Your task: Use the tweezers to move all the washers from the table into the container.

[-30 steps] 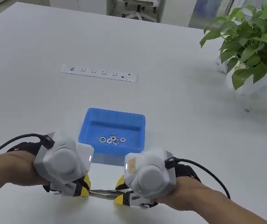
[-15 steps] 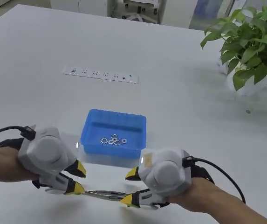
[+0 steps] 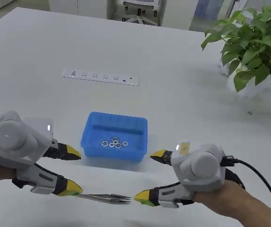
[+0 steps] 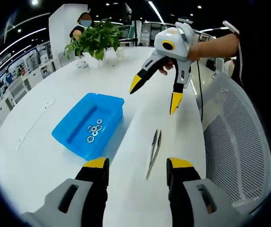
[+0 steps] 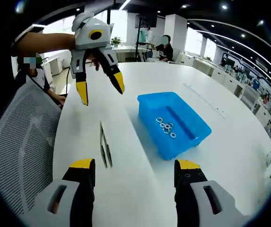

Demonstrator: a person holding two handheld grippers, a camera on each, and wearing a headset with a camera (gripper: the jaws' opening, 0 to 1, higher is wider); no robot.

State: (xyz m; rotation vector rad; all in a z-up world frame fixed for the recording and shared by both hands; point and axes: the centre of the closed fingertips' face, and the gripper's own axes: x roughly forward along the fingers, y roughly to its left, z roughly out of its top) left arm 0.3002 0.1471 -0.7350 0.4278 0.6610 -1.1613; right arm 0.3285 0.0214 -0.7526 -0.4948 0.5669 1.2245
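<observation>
Metal tweezers [image 3: 104,197] lie flat on the white table near its front edge, between my two grippers and touched by neither. My left gripper [image 3: 74,170] stands open and empty to their left. To the right of the tweezers, my right gripper [image 3: 149,176] is open and empty as well. Just behind them sits a blue container [image 3: 114,123] with several washers [image 3: 115,142] inside. The left gripper view shows its own gripper [image 4: 138,165], the tweezers [image 4: 153,152], the container [image 4: 74,137] and the right gripper [image 4: 155,94]. In the right gripper view, that gripper [image 5: 135,165] faces the tweezers [image 5: 104,144], container [image 5: 192,127] and washers [image 5: 166,126].
A white power strip [image 3: 100,75] lies farther back on the table. A potted plant [image 3: 253,47] stands at the far right. A grey mesh chair [image 4: 234,137] is behind the table's front edge. People stand in the background.
Both grippers have drawn apart, the left one leftward and the right one rightward, with their jaws spread wider. The tweezers stay flat on the table between them.
</observation>
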